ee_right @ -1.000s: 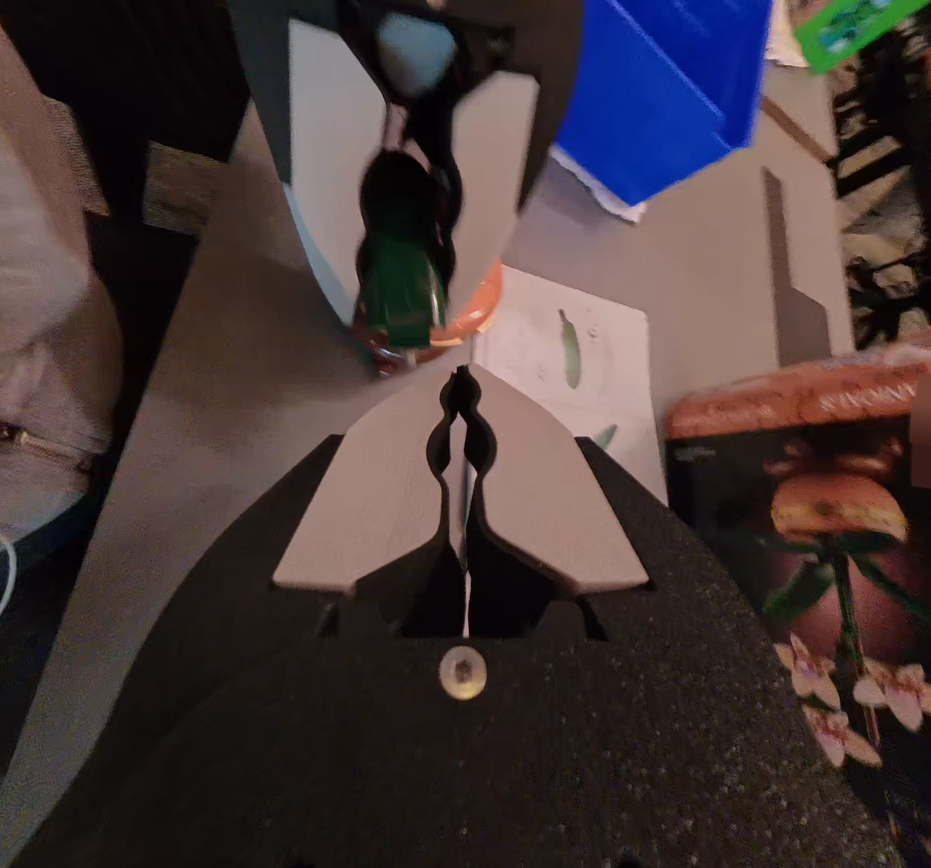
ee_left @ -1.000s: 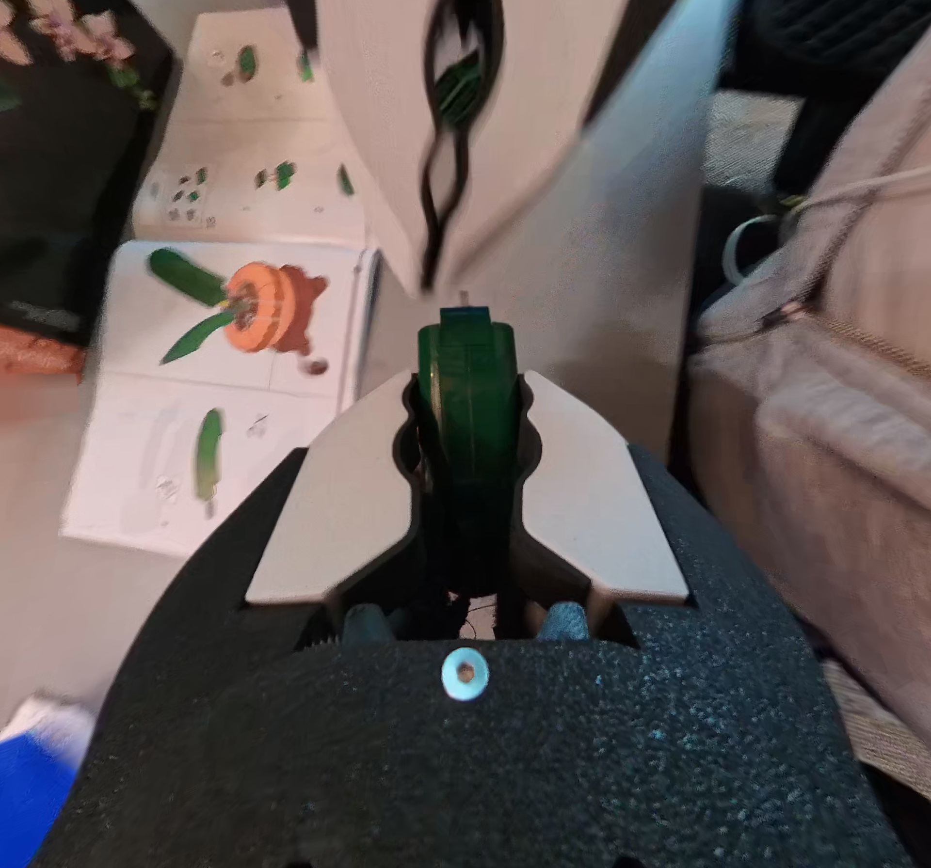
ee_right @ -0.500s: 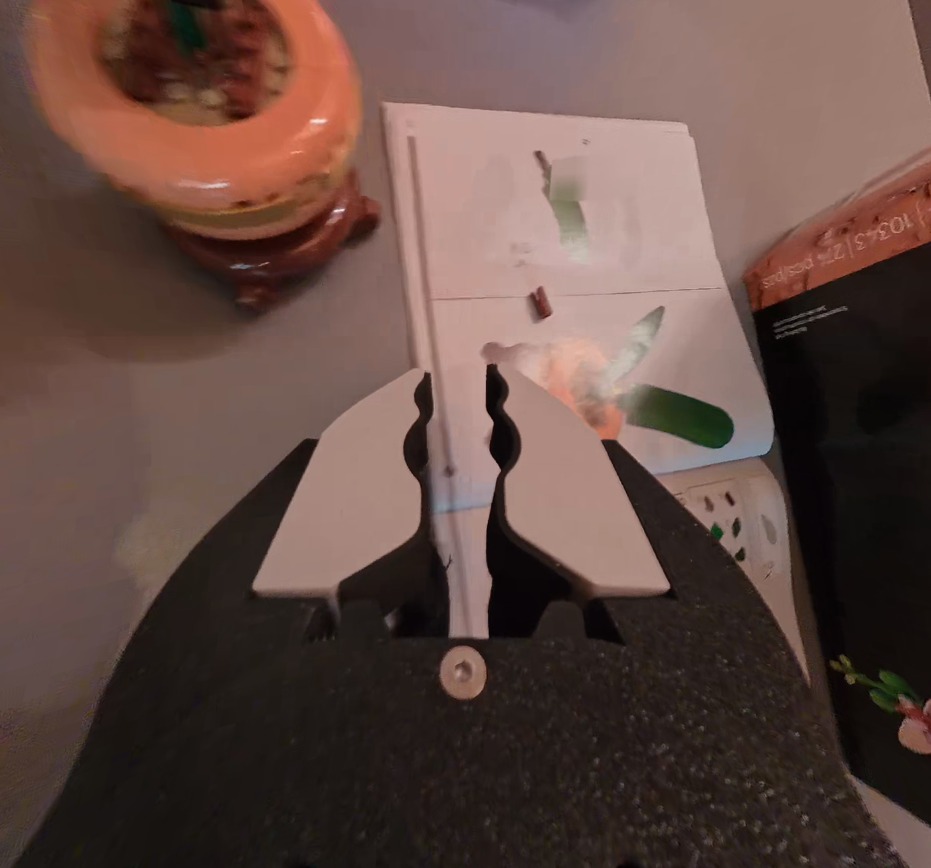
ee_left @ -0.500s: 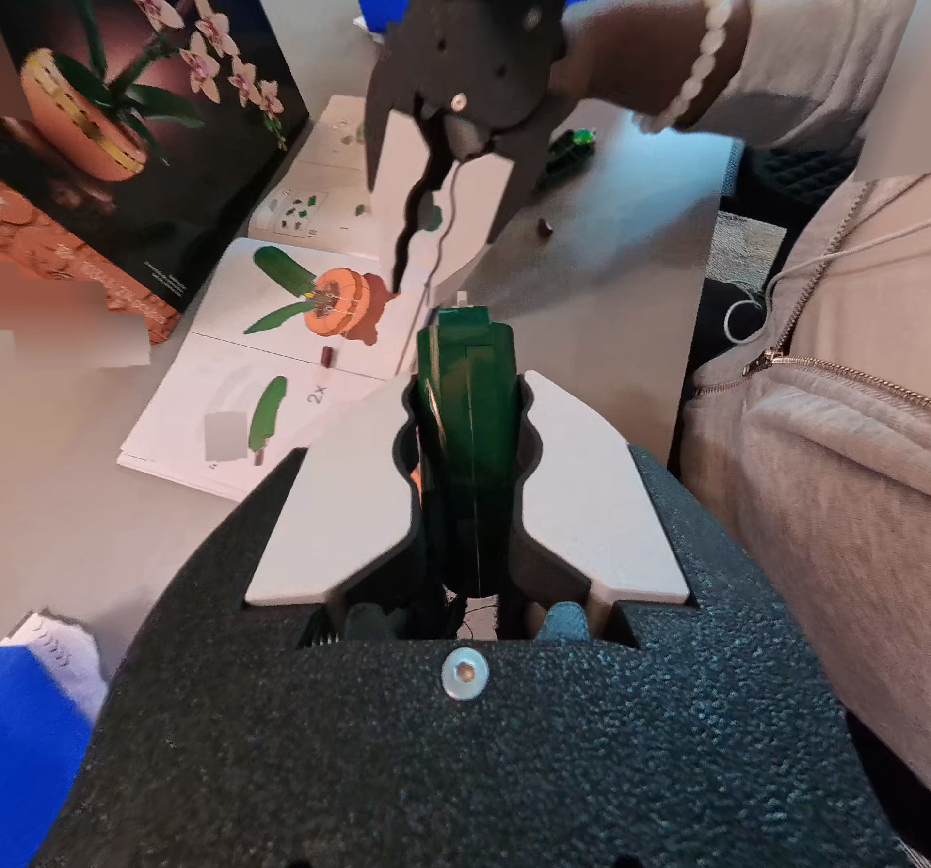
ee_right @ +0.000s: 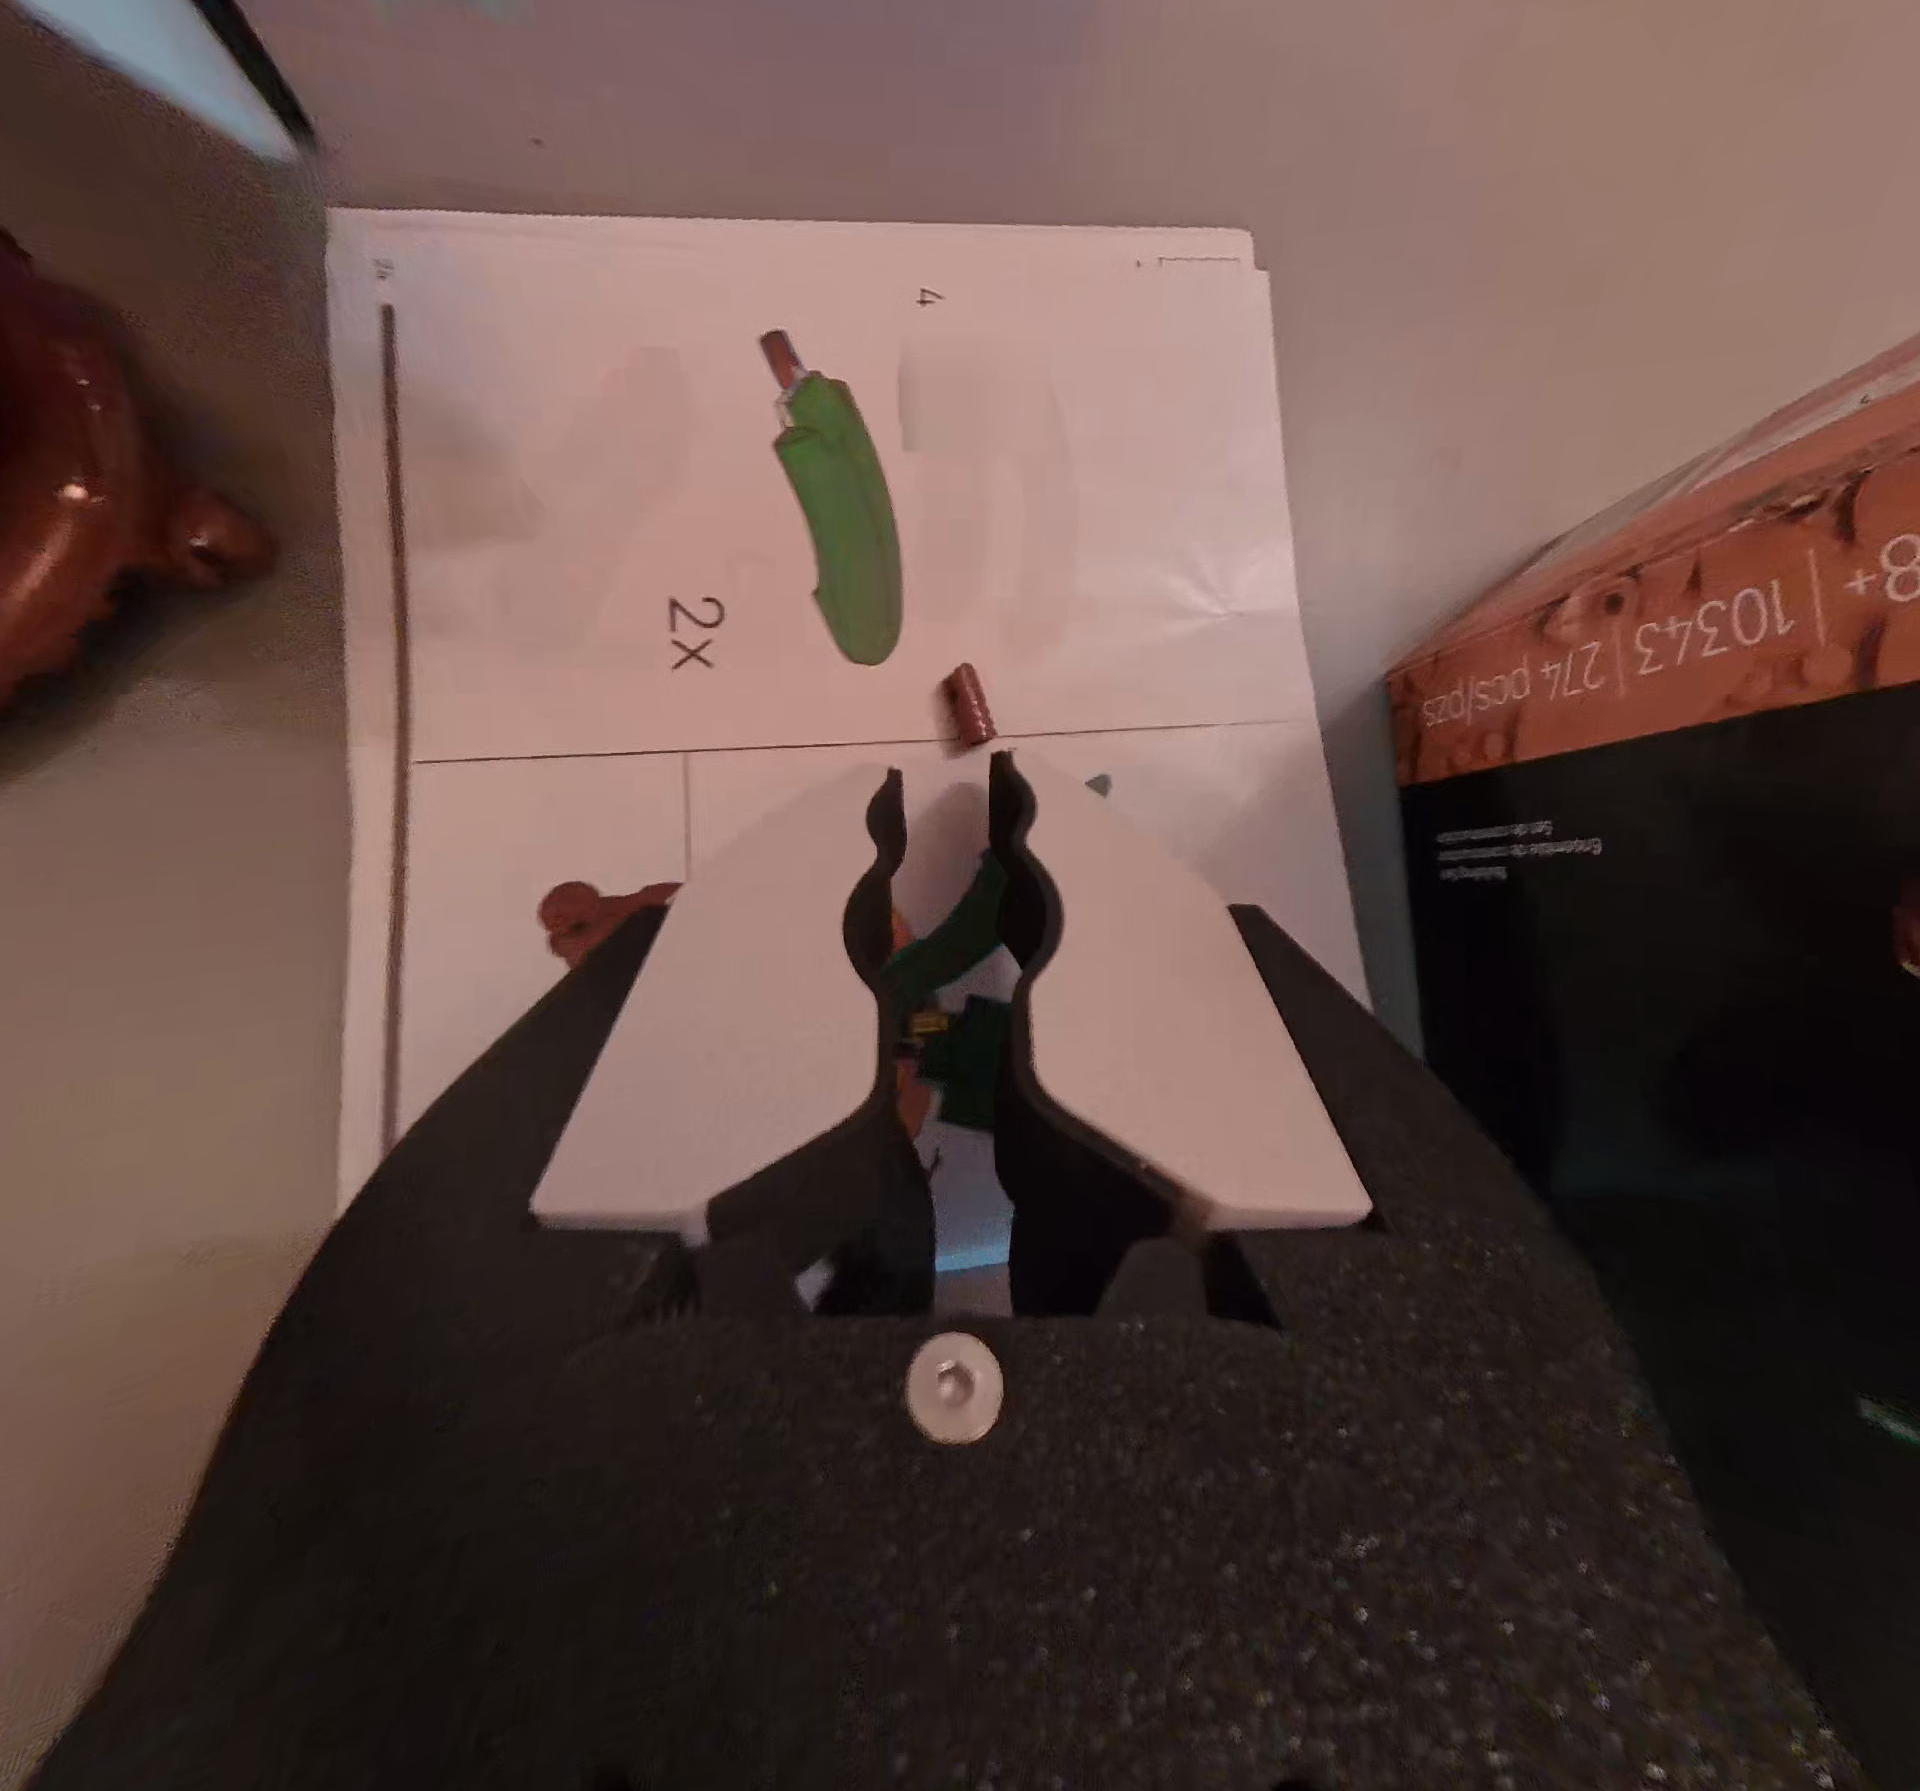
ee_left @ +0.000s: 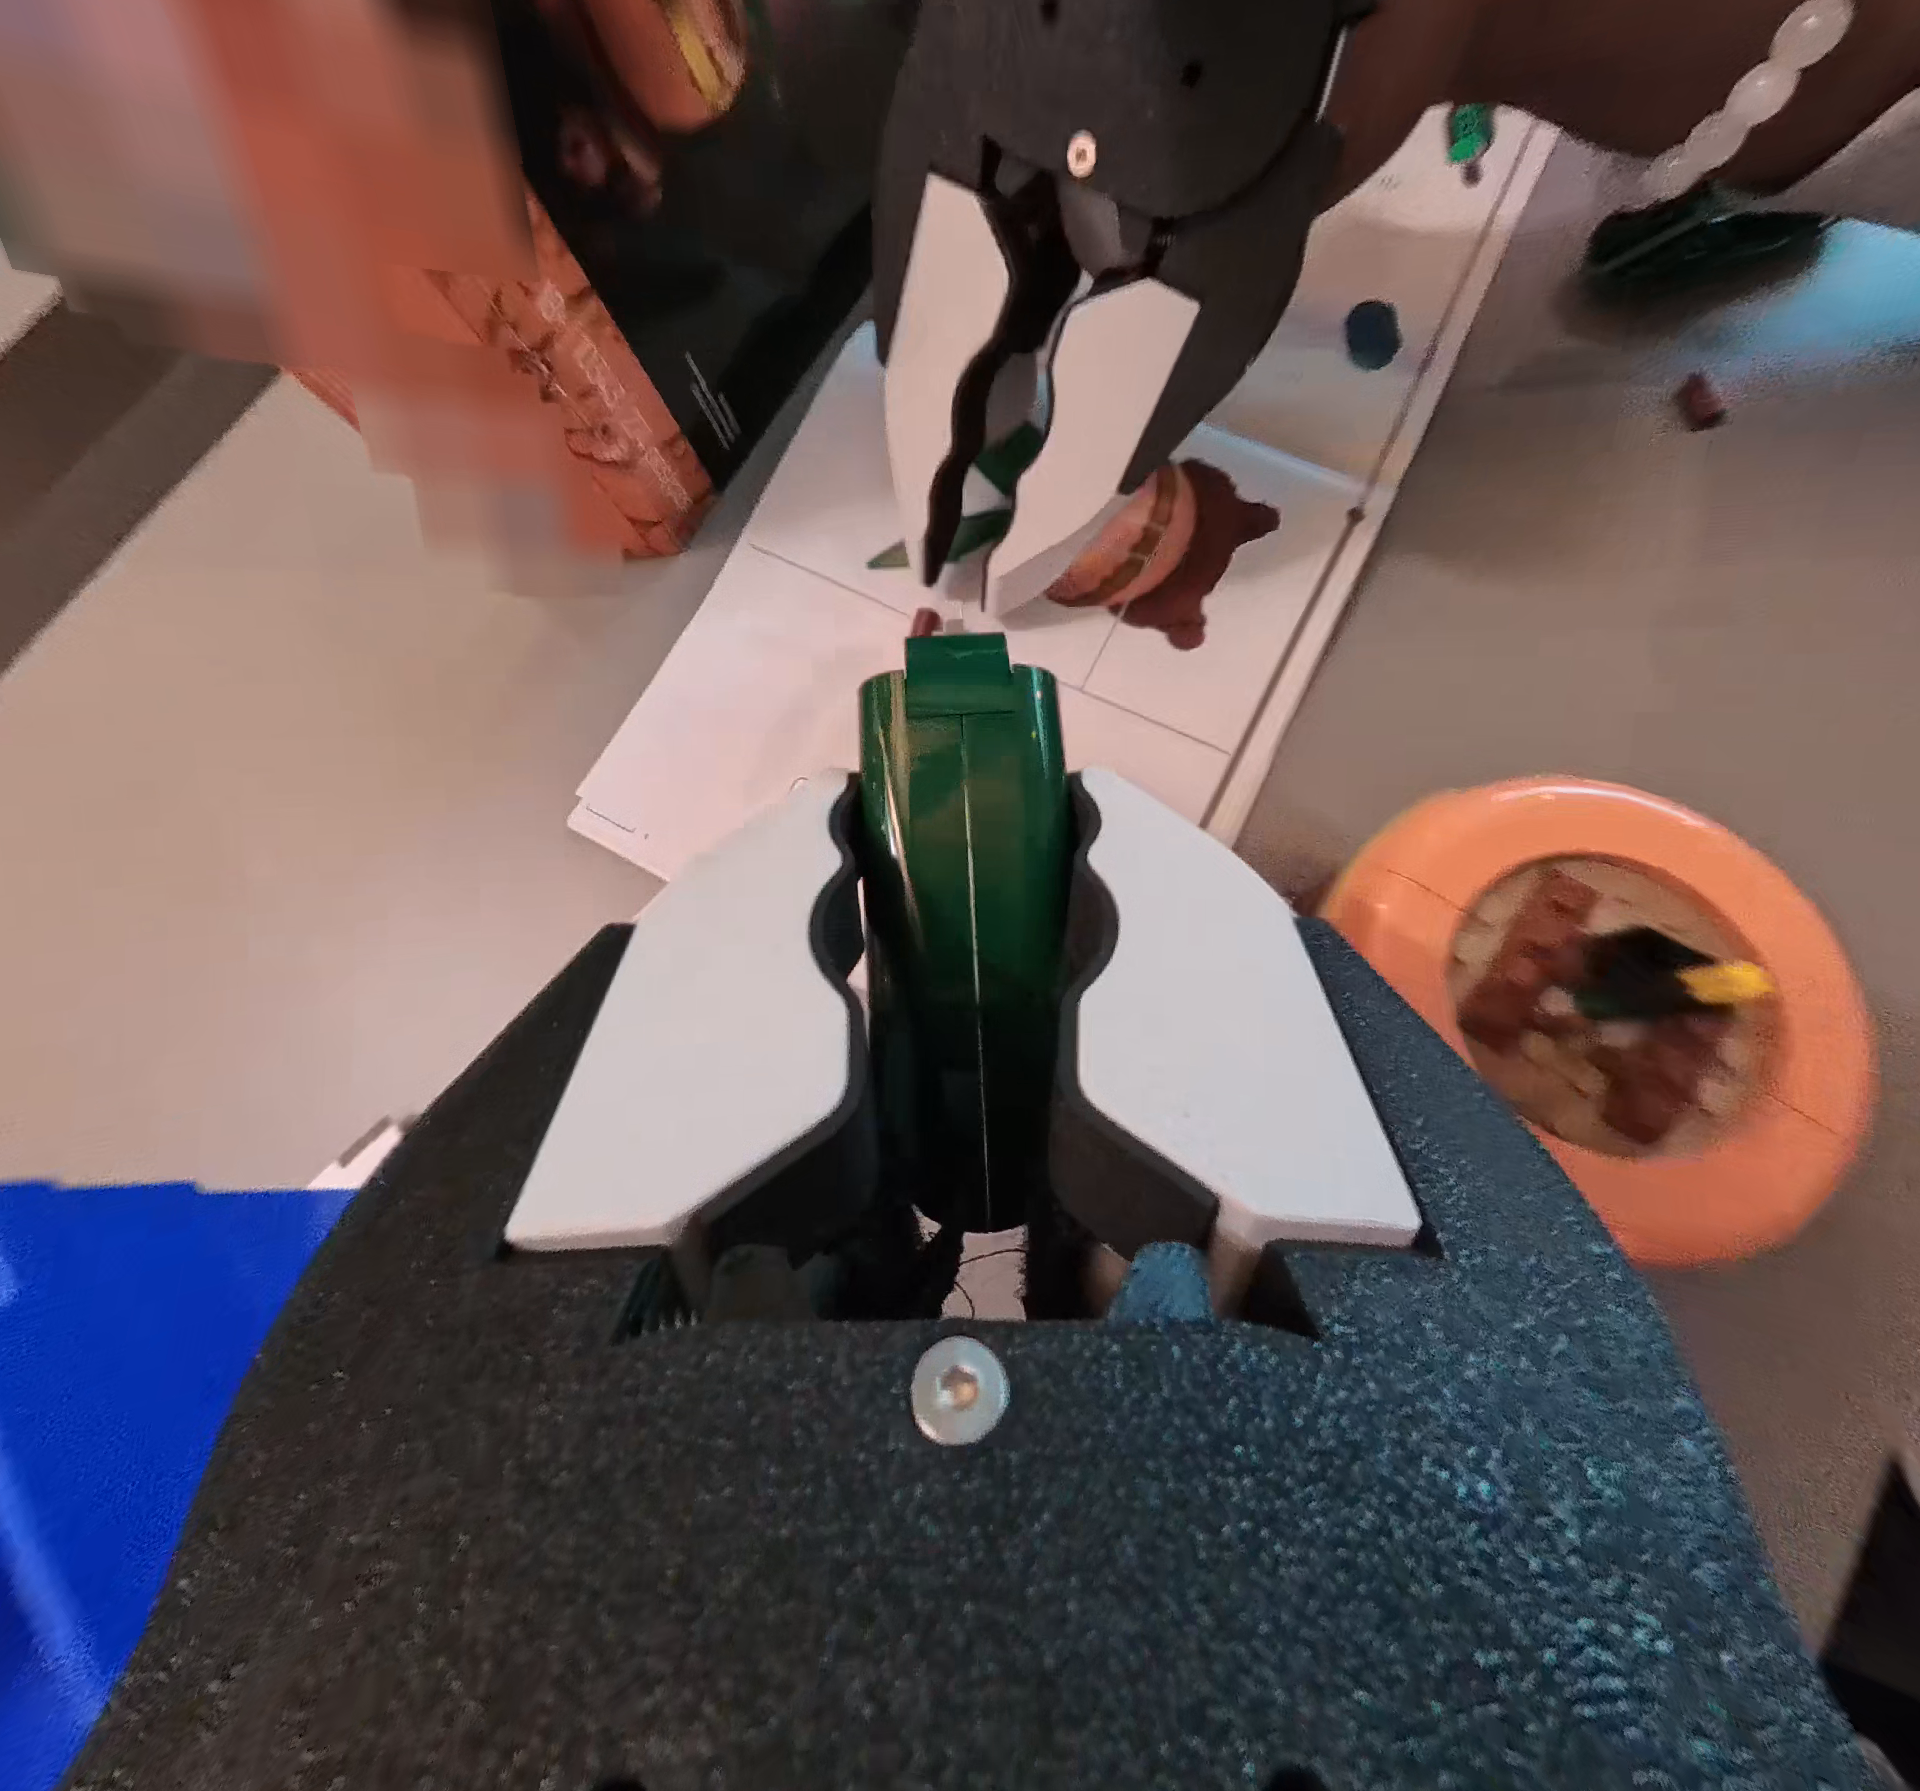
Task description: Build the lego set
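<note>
Two grippers are seen in the left wrist view; the left gripper is clamped on a dark green leaf piece, whose long axis runs forward along the fingers, its stepped end pointing out past the tips; ahead of it, the right gripper is angled tip-down over the open instruction booklet, its jaws parted and nothing held between them; a small brown pin is made out on the page just beside those tips, between the two grippers; to the right, the orange pot is standing on the grey table, and brown pieces, pale pieces and a dark stem with a yellow tip are held inside it; a blue bin is cropped at the lower left and its contents are hidden.

In the right wrist view, the pin is found just beyond the fingertips of the right gripper, slightly right of the centre line, its long axis running roughly away from the camera with a small tilt; the right gripper is judged the nearer one, so a short forward reach and a closing is judged to be what the pick-up turns on; the set's box is standing close on the right; only the pot's brown base is shown at the left edge.
</note>
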`<state>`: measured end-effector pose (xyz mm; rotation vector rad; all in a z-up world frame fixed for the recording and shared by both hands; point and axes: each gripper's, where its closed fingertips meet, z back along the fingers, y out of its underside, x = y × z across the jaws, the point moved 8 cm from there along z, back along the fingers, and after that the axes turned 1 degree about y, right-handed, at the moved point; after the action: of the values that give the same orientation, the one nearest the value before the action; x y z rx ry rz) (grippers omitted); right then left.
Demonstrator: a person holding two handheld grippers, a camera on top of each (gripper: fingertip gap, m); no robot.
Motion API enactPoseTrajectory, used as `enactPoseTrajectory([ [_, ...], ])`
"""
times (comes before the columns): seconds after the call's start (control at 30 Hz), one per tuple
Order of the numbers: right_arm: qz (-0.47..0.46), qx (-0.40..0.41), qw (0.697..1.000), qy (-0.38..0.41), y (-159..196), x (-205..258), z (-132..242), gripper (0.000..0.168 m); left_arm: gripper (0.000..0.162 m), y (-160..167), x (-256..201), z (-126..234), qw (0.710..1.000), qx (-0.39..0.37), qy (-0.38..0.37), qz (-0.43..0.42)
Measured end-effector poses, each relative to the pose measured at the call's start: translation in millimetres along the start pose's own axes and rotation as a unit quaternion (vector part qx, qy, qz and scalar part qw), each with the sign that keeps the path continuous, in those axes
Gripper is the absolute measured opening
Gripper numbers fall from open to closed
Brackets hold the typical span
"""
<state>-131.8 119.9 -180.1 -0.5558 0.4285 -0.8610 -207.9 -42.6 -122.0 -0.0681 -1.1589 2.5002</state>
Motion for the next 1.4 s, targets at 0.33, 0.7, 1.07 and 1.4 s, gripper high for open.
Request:
enactPoseTrajectory([
  [0.33,0.033,0.002,0.999,-0.006,-12,-18,-7,0.014,0.035,34,7,-51,0.996,0.083,0.024,-0.007],
  [0.7,0.042,0.016,0.998,-0.032,-19,-24,-21,0.007,0.035,45,9,-52,0.995,0.033,0.088,-0.016],
  [1.07,-0.010,0.054,0.984,-0.171,-3,12,3,0.006,0.035,49,8,-50,0.993,0.005,0.114,-0.042],
  [1.4,0.097,0.032,0.989,-0.107,2,16,10,0.017,0.035,49,7,-49,0.992,0.003,0.116,-0.057],
])
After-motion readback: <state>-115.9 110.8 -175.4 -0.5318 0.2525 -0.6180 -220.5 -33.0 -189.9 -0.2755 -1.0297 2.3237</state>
